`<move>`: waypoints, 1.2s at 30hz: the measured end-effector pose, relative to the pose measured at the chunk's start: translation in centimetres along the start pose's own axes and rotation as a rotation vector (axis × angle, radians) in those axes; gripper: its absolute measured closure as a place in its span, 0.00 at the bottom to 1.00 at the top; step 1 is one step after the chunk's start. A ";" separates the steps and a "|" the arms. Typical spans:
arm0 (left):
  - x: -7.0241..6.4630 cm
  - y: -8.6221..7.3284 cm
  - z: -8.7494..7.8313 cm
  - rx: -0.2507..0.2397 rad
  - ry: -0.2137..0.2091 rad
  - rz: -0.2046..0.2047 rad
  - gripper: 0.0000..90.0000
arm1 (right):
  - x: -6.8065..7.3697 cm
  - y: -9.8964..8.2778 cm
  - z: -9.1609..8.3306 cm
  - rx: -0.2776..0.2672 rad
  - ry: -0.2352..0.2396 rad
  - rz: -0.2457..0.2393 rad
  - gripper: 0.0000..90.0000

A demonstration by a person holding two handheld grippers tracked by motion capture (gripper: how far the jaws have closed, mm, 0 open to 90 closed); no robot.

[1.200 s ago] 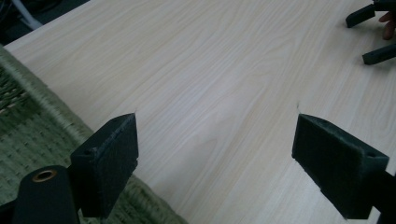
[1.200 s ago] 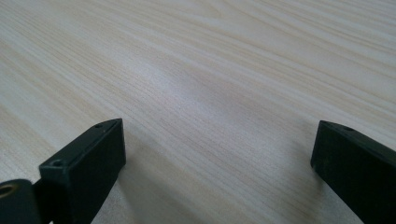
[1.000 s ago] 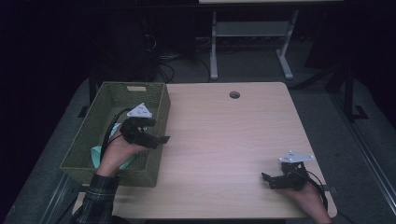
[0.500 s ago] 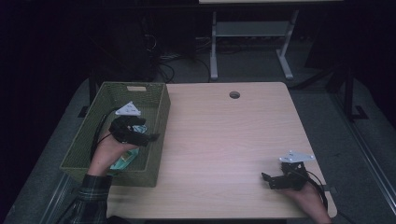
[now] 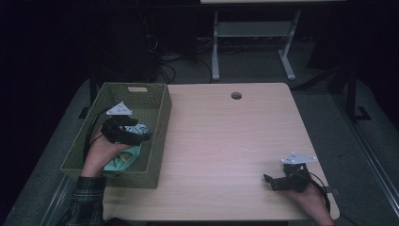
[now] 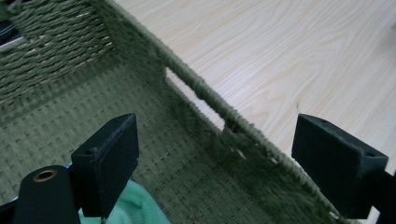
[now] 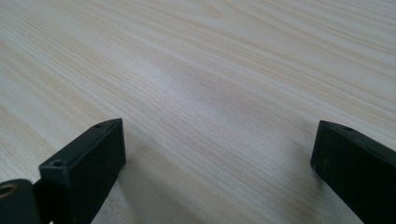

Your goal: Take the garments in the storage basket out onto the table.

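Note:
A green woven basket stands on the left part of the wooden table. In it lies a mint-green cloth, whose edge shows low in the left gripper view. My left gripper hovers open inside the basket, above the cloth and pointing at the right wall. In its own view, the left gripper has its jaws wide apart, empty, on either side of the basket rim. My right gripper rests open near the table's front right, and in its own view nothing is between its jaws.
A round cable hole sits near the table's far edge. Beyond the table stands a white metal frame on a dark floor. Bare wood stretches between the basket and the right gripper.
My left gripper has drifted left, from over the basket's right wall to further inside the basket. The right gripper has not moved.

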State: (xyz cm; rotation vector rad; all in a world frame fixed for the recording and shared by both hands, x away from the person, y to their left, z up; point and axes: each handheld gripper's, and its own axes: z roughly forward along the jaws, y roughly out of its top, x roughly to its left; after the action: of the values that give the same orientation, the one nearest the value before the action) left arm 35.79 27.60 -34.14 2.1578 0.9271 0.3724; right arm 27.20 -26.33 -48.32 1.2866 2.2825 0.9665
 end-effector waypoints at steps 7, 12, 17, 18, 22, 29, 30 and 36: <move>1.0 -0.7 -0.5 0.009 0.034 -0.026 0.16 | 0.0 0.0 0.0 0.000 0.000 0.000 0.03; 1.8 -1.2 -0.8 0.009 0.050 -0.030 0.16 | 0.0 0.0 0.0 0.001 0.000 -0.002 0.03; 2.4 -1.7 -0.8 0.020 0.068 -0.044 0.16 | 0.0 0.0 0.0 0.001 0.000 -0.002 0.03; 2.4 -1.7 -0.8 0.020 0.068 -0.044 0.16 | 0.0 0.0 0.0 0.001 0.000 -0.002 0.03; 2.9 -2.1 -0.8 0.034 0.091 -0.041 0.16 | 0.0 0.0 0.0 0.001 0.000 -0.004 0.03; 3.7 -2.8 -0.3 0.066 0.114 -0.039 0.16 | 0.0 0.0 0.0 0.001 0.000 -0.003 0.03; 3.8 -2.9 -0.2 0.073 0.112 -0.041 0.16 | 0.0 0.0 0.0 0.001 0.000 -0.003 0.03; 4.2 -3.6 0.4 0.100 0.116 -0.048 0.17 | 0.0 0.0 0.0 0.000 0.000 0.000 0.03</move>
State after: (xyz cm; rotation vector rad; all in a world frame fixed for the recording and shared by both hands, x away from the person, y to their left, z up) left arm 37.12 32.06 -37.15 2.2188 1.0816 0.4400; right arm 27.19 -26.33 -48.32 1.2865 2.2827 0.9665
